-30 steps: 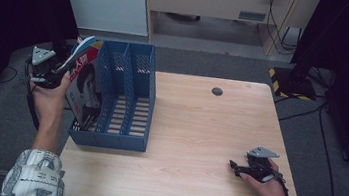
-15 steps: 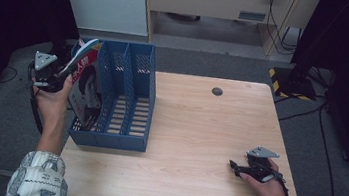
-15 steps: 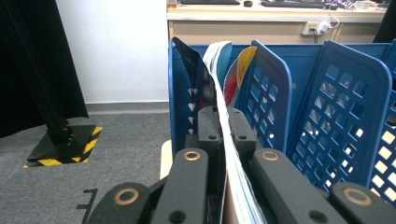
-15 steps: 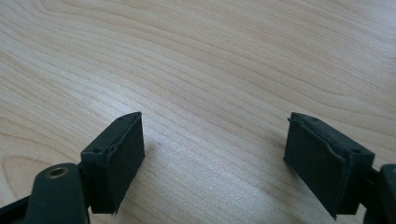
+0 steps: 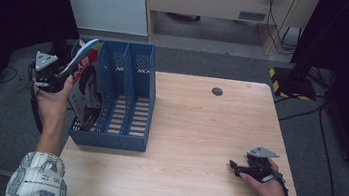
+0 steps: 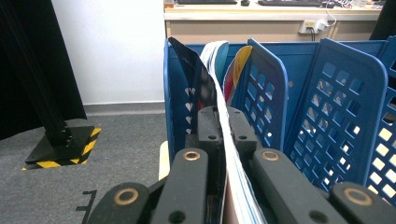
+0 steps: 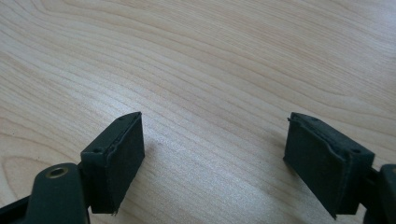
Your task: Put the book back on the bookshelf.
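My left gripper [image 5: 63,72] is shut on the top edge of a thin magazine [image 5: 83,78] with a dark, red-lettered cover. The magazine stands tilted in the leftmost slot of a blue three-slot file rack [image 5: 107,140] at the table's left end. In the left gripper view the black jaws of that gripper [image 6: 223,116] pinch the curved white pages of the magazine [image 6: 212,70], with the rack's perforated dividers [image 6: 327,93] just beyond. My right gripper [image 5: 234,167] rests on the table near its front right corner. Its pads [image 7: 116,158] stand wide apart and open over bare wood.
The light wooden table [image 5: 199,126] has a small dark round cap [image 5: 217,91] near its far edge. The rack's two right slots look empty. Grey carpet, a white panel and a black stand with yellow-black stripes [image 6: 60,147] lie beyond the table's left side.
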